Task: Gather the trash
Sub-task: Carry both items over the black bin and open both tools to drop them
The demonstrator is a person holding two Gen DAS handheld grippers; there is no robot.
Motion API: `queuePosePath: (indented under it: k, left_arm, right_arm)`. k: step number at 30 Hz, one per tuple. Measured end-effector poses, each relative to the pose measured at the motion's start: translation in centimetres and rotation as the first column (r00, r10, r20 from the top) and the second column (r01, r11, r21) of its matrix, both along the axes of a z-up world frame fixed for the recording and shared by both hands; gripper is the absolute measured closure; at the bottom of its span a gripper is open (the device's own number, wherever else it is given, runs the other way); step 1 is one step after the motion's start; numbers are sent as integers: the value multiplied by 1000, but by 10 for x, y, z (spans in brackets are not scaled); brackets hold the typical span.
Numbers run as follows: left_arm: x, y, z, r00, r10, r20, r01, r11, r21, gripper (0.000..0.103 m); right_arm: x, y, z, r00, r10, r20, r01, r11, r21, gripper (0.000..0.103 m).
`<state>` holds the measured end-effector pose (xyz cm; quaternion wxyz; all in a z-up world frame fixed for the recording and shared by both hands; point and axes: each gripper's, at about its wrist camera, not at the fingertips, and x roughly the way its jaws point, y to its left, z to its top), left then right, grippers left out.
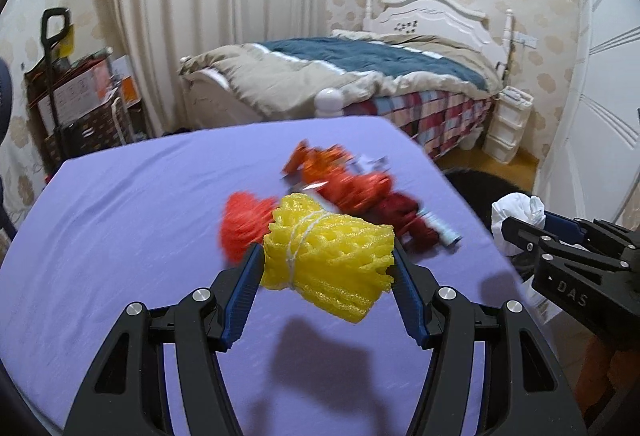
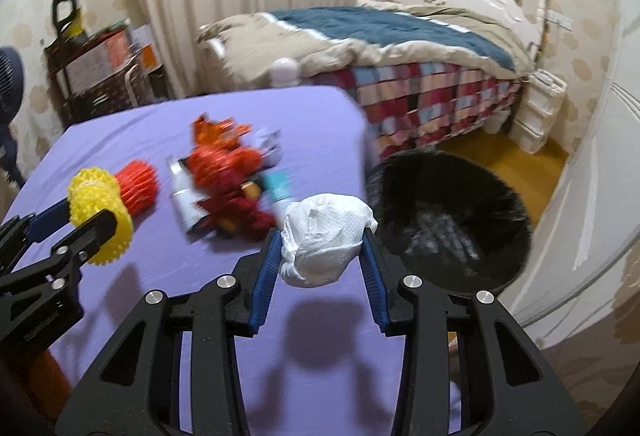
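The supporting surface is a table covered with a purple cloth (image 1: pixel 132 204), filling the lower and middle part of both views. An orange foam net (image 1: pixel 240 224) lies on the cloth near the centre of the left wrist view. Just to its right, a blurred pile of red and orange wrappers (image 1: pixel 360 188) rests on the cloth, mixed with white and silver packaging and a teal-ended item at the pile's right edge. Dark shadows fall on the cloth at lower centre of each view.
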<state>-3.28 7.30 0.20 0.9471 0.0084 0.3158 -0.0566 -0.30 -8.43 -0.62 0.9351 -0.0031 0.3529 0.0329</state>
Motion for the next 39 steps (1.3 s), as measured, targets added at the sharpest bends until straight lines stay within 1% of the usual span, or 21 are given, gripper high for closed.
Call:
queuePosePath:
  k: [4, 8, 14, 19, 23, 26, 32, 39]
  left_arm:
    - [12, -30, 7, 998, -53, 40, 53, 999, 6, 42]
    - [30, -59, 8, 993, -105, 51, 105, 994, 8, 42]
    - [66, -107, 0, 986, -161, 37, 160, 986, 39, 42]
    - [92, -131, -9, 986, -169, 8, 168, 985, 42, 42]
    - [114, -151, -17, 985, -170, -23, 171, 984, 41, 42]
    - [124, -163, -21, 984, -173, -37, 175, 984, 46, 42]
    - [141, -186, -29, 982, -180, -55, 184, 980, 80, 42]
    - [151, -199, -36, 981, -183, -69, 189, 977, 101, 41]
  right_arm:
    - [11, -31, 6, 997, -66, 26, 66, 998, -14, 64]
    - [23, -56, 6, 992, -116, 42, 117, 993, -22, 64]
    - [51, -94, -1, 983, -180, 42, 181, 983, -17, 64]
    - [73, -121, -11, 975, -222, 23, 222, 975, -2, 64]
    - [82, -134, -19, 972, -236, 13, 236, 972, 2, 64]
    - [89, -144, -24, 969, -247, 5, 246, 969, 2, 64]
    - [101, -160, -33, 966, -259, -17, 259, 966, 14, 64]
    - [111, -170, -40, 965, -261, -32, 262, 965, 25, 63]
